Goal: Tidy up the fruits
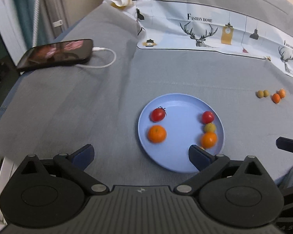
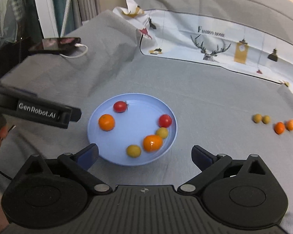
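Note:
A blue plate [image 1: 177, 105] [image 2: 130, 100] lies on the grey cloth. It holds two red tomatoes [image 2: 120, 106] [image 2: 165, 120], two oranges [image 2: 106, 122] [image 2: 152, 143] and two small yellow-green fruits [image 2: 162, 132] [image 2: 133, 150]. Off the plate to the right lie two yellow-green fruits [image 2: 261, 118] and two small oranges [image 2: 284, 126], which also show in the left wrist view [image 1: 271, 94]. My left gripper [image 1: 140, 154] is open and empty, just left of the plate's near edge. My right gripper [image 2: 144, 154] is open and empty over the plate's near rim.
A black phone [image 1: 56, 53] with a white charging cable [image 1: 105, 58] lies at the far left. A printed deer-pattern cloth [image 1: 205, 31] runs along the back. The left gripper's body [image 2: 39, 111] shows at the left of the right wrist view.

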`<state>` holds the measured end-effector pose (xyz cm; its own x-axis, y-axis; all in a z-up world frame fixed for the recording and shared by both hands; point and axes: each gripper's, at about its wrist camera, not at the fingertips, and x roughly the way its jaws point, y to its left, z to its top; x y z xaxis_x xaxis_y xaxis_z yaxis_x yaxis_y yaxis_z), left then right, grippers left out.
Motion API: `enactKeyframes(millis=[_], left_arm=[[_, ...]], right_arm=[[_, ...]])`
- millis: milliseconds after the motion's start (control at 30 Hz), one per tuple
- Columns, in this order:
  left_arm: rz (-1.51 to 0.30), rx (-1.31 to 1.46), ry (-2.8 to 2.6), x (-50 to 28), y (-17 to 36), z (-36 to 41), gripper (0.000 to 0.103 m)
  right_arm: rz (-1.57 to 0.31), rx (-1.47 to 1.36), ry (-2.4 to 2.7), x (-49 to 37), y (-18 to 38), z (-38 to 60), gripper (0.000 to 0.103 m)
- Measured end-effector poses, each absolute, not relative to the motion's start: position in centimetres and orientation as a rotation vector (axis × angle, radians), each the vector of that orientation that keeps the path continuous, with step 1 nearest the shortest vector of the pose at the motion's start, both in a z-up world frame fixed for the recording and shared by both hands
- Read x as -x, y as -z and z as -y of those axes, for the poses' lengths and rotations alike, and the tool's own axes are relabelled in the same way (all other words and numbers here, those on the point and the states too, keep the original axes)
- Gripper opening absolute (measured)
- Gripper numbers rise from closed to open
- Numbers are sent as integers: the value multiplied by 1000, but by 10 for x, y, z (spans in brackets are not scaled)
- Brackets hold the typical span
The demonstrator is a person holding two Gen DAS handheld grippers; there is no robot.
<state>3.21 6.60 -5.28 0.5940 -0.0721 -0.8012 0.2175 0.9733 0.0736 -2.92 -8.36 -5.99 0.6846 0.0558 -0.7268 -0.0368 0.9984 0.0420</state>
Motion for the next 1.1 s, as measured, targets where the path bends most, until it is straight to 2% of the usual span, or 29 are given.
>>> enactKeyframes(millis=[500, 1100], left_arm=[[-788, -172, 195, 54, 12, -60, 103], [-708, -152, 200, 82, -12, -67, 103]], right_arm=[[-646, 30, 1, 107, 17, 77, 102], [-575, 47, 22, 134, 0, 69, 102]])
